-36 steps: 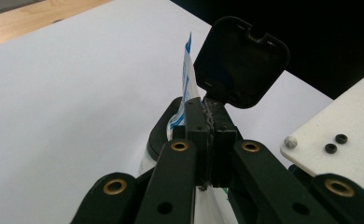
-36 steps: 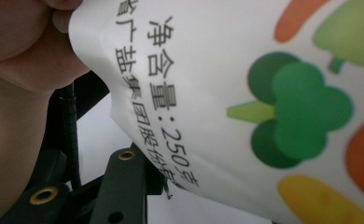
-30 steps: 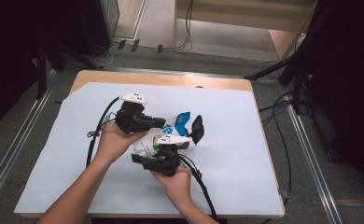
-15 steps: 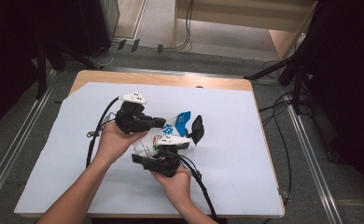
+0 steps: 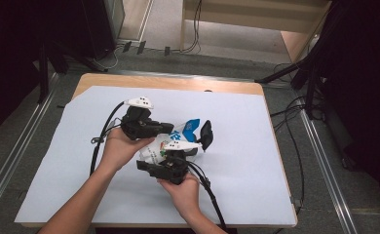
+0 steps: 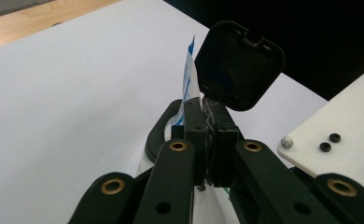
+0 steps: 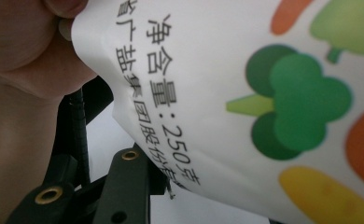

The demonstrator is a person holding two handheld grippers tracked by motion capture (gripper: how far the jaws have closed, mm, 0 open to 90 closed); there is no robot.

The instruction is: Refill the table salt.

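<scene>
A white bag (image 5: 164,145) printed with blue and with vegetables (image 7: 273,98) is held up over the white sheet (image 5: 81,146) in mid-table. My left gripper (image 5: 171,129) comes in from the left, and in the left gripper view (image 6: 207,105) its jaws are pressed together on the bag's thin edge (image 6: 188,70). My right gripper (image 5: 193,144) comes in from below with the bag's body between its jaws. One of its fingers (image 7: 124,186) touches the bag's lower edge; the other is hidden behind the bag. A black rounded-square pad (image 6: 238,65) stands just past the bag.
The sheet covers most of a wooden table (image 5: 178,84) whose far edge is bare. Black cables (image 5: 100,136) trail from both grippers toward the person. The person's hand (image 7: 21,93) is close beside the bag. Dark stands and floor cables surround the table.
</scene>
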